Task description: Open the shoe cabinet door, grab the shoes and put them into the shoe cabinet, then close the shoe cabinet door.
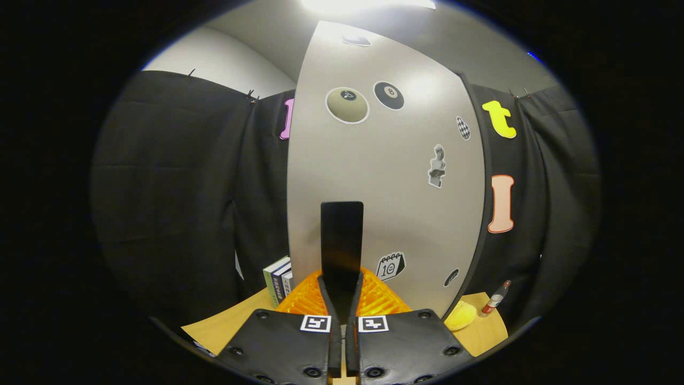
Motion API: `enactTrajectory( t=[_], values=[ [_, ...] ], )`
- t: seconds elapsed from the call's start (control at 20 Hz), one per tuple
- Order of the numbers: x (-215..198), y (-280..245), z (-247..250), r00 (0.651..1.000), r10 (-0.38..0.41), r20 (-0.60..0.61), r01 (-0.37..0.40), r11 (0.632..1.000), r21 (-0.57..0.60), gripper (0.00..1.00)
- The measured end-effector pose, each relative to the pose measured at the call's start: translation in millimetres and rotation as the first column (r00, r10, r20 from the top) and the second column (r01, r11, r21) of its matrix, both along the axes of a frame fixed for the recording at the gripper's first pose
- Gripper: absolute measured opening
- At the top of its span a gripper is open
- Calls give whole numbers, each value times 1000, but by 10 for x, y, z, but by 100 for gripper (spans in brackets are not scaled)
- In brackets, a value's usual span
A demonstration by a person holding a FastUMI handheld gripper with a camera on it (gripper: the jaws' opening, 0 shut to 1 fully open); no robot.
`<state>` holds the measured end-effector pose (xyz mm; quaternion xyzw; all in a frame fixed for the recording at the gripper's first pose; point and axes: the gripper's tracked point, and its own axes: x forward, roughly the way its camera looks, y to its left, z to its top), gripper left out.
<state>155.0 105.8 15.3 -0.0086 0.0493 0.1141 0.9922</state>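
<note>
A ceiling lamp overhead burns out to white glare and throws a soft sheen on the pale door. The cloth walls sit dim. Fisheye bending curves every edge; focus stays sharp mid-view.

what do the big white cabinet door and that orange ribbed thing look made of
White cabinet door: probably painted or laminated board with a satin finish, given its soft light glare and stickers. Orange ribbed thing, beside the shut gripper: apparently glossy moulded plastic.
</note>
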Motion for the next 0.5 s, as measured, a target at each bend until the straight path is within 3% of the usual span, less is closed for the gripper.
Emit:
enactTrajectory(
  t=[0.5],
  values=[
    [-228,-275,27,1000,-3,4,3,1000,7,4]
  ],
)
